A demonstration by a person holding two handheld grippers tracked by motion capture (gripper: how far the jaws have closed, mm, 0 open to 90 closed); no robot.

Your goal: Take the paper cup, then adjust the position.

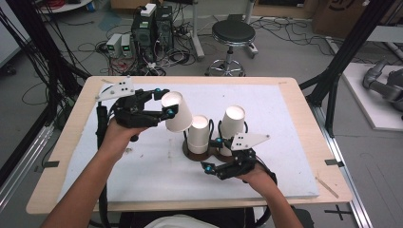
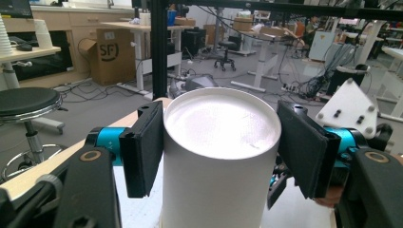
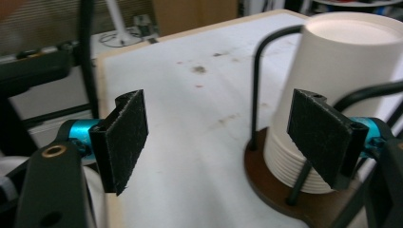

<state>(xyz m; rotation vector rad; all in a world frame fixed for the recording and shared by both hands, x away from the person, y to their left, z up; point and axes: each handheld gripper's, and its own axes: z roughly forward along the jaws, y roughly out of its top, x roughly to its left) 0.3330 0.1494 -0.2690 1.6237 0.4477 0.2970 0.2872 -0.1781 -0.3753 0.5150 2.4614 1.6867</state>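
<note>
The left tool (image 2: 221,152) pinches a paper cup (image 2: 218,156); the right tool (image 3: 228,142) is spread, apparently clear of the cup stack (image 3: 332,95) beside it.

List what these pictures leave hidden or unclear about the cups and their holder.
- Held cup: its open end, cut off by the bottom edge of the left gripper view.
- Stack count: the right gripper's pad covers part of the rims.
- Holder base: in the high view, cups and the right gripper hide most of it.
</note>
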